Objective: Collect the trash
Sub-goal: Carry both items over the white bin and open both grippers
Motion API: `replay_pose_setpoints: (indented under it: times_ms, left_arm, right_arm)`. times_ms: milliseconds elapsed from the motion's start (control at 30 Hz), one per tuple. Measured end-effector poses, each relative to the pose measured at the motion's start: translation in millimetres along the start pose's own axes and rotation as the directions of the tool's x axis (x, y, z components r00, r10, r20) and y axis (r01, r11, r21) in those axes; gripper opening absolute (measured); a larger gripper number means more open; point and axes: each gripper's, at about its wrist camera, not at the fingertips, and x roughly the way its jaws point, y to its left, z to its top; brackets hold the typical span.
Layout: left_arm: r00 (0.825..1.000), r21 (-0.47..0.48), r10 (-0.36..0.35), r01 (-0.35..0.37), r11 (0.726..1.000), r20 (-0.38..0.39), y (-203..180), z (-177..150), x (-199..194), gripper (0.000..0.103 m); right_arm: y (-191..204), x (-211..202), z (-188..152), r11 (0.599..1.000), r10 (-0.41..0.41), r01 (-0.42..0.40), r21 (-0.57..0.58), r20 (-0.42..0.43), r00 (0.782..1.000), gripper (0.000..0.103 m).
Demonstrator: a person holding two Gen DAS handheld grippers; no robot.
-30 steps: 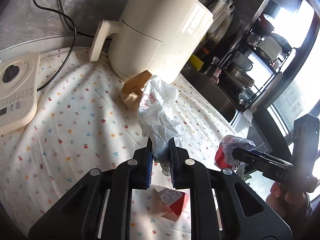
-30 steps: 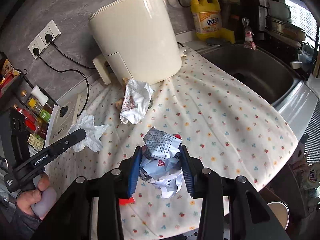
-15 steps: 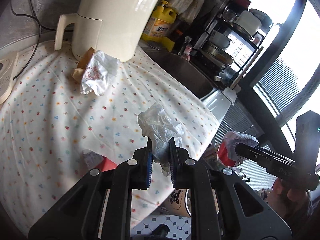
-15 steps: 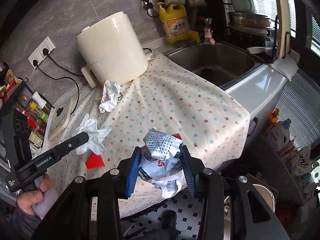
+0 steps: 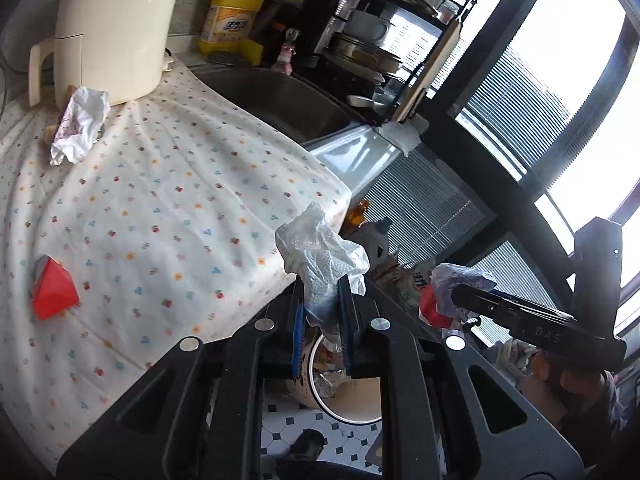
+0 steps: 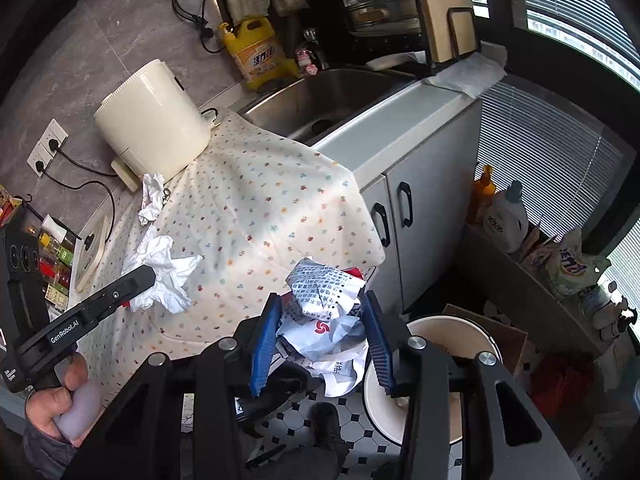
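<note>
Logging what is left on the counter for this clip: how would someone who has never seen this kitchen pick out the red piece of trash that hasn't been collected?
Find the flower-dotted cloth covering the counter beside the sink. On its near part, far from the cream appliance, lies a small folded red wrapper. It is the only red item lying loose there; the other loose scrap is a crumpled white bag at the appliance's foot.

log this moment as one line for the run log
left gripper: shut on crumpled white tissue | right gripper: shut on crumpled printed paper wrapper | round white bin: on floor below | phase: carrying
</note>
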Motion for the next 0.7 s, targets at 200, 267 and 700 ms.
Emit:
replay_pose_setpoints:
  times_ms: [200,267,700]
  left_arm:
    - [0.999,0.024,-0.013,0.014,1.000,-0.039,-34,-18,16,0.015]
    - [0.999,0.025,-0.015,0.016,1.000,-0.051,-42,-24,23,0.015]
    - [0.992,-0.003,-0.034,0.034,0.999,-0.125,-89,-70,70,0.015]
  right_arm:
    - [-31,-9,-15,1.000,-0.002,0.002,0.026,-0.014,1.000,0.043]
    - [-42,-11,-22,1.000,-0.004,0.005,0.031,-0.023,1.000,0.043]
    - [-114,-21,-53,0.997,-0.060,0.064,0.043,-0.090,0.994,0.072]
